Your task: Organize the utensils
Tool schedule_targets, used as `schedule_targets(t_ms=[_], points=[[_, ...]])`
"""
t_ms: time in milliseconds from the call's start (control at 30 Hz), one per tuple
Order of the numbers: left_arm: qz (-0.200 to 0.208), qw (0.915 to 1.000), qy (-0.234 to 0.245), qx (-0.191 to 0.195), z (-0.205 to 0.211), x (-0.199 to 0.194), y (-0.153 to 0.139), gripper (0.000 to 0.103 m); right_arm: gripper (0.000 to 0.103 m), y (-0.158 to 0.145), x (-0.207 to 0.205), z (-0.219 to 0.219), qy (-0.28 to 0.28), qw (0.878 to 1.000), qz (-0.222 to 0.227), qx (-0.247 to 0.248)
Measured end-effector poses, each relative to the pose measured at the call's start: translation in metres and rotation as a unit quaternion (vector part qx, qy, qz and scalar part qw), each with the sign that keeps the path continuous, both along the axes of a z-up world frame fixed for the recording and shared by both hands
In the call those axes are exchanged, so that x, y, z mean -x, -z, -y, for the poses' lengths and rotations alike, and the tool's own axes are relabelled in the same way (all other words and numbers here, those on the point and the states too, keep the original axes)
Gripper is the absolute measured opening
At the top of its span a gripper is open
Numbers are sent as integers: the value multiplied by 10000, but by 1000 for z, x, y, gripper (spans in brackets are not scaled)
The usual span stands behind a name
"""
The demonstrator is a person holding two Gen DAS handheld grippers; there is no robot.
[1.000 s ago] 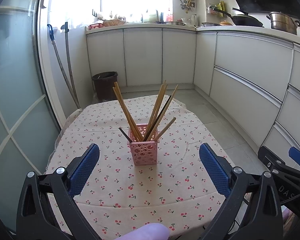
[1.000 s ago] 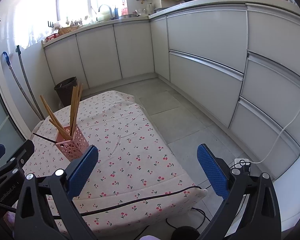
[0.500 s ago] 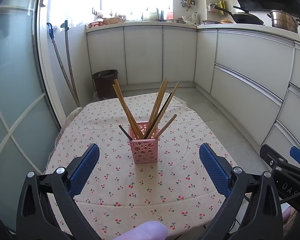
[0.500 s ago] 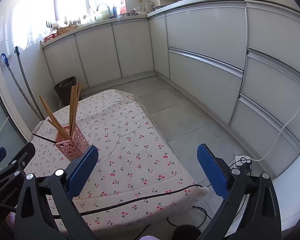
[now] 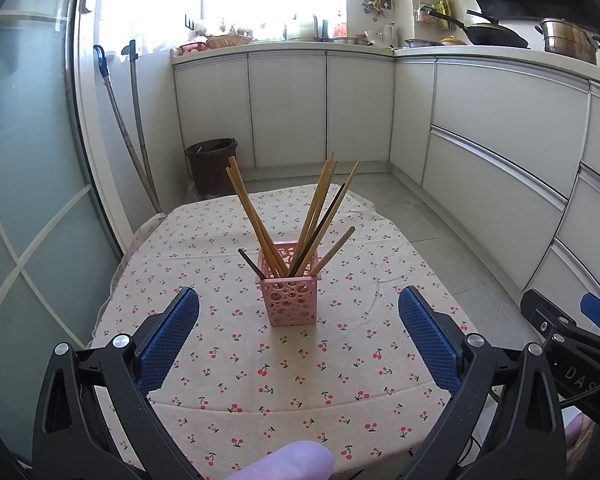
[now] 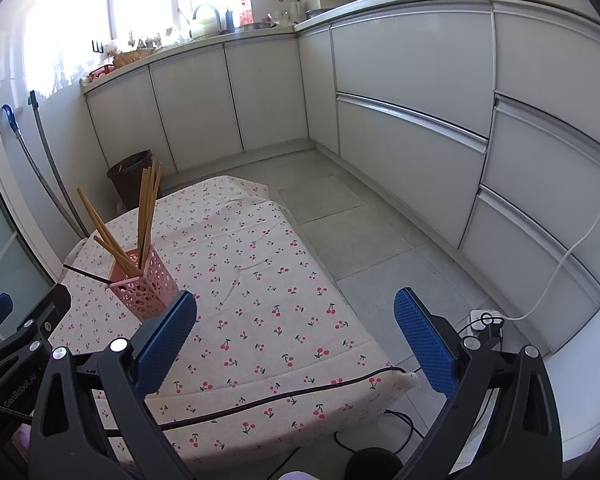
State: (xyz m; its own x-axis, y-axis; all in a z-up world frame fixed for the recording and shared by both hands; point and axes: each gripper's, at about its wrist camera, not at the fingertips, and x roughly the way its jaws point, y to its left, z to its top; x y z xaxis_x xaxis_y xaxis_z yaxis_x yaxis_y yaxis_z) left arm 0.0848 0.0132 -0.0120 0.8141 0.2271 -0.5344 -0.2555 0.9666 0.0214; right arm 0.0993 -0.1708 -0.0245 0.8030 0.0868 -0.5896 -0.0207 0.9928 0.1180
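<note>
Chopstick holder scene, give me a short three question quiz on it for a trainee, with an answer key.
1. True or false: the pink holder stands upright on the cherry-print tablecloth.
2. Multiple choice: the left hand-held gripper is A) shut on a chopstick, B) open and empty, C) shut on the holder.
3. Fill in: most of the chopsticks are light wood; the few others are ____ in colour.

Key: 1 true. 2 B; the right hand-held gripper is open and empty too. 3 dark.

Home kitchen: cabinets [image 5: 288, 108], wok [image 5: 496, 36].
</note>
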Motion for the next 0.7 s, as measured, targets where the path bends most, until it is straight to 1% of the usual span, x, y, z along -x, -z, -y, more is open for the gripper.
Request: schedule_targets(t_ms=[700], points=[[-44,10000,-20,-21,-1,-3,4,96,96,2,-1,0,-16,10000,-62,-27]])
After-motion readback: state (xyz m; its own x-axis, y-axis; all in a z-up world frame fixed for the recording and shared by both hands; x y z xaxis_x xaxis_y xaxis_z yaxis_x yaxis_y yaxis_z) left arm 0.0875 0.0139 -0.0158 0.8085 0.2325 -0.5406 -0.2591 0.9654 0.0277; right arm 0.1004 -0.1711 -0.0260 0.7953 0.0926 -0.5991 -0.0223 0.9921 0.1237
